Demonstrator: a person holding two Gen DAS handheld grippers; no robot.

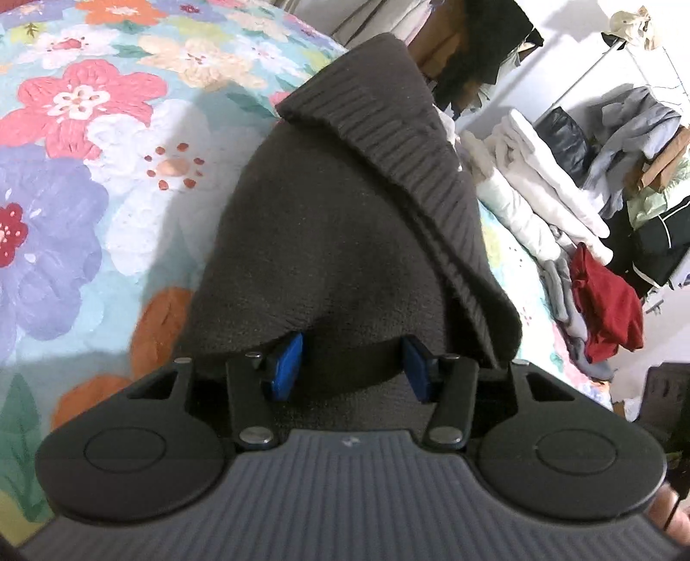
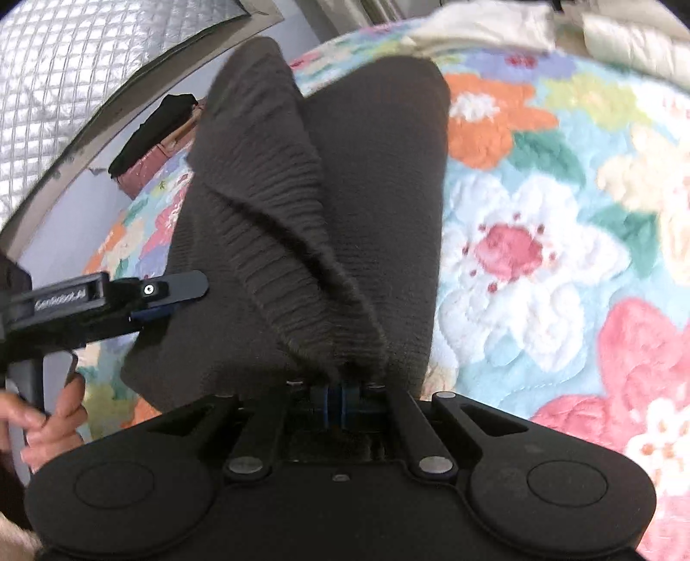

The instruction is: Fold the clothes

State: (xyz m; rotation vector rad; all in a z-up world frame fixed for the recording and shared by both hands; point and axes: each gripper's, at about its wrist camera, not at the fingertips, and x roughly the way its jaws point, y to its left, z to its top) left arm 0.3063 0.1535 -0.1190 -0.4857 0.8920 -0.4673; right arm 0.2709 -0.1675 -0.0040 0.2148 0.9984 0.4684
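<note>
A dark grey knit sweater lies on the flowered quilt, and its ribbed hem runs up to a raised peak. My left gripper sits under its near edge. The jaws stand apart, cloth is draped over the fingers and lies between them, and the blue pads show bare inner faces. In the right wrist view the sweater spreads away from me. My right gripper is shut on a gathered fold of the ribbed hem. The left gripper reaches the sweater's left edge, held by a hand.
A heap of white clothes and a red garment lie along the bed's right side, with more clothes hanging behind. In the right wrist view a silver quilted panel stands beyond the bed's left edge, and cream cloth lies at the far end.
</note>
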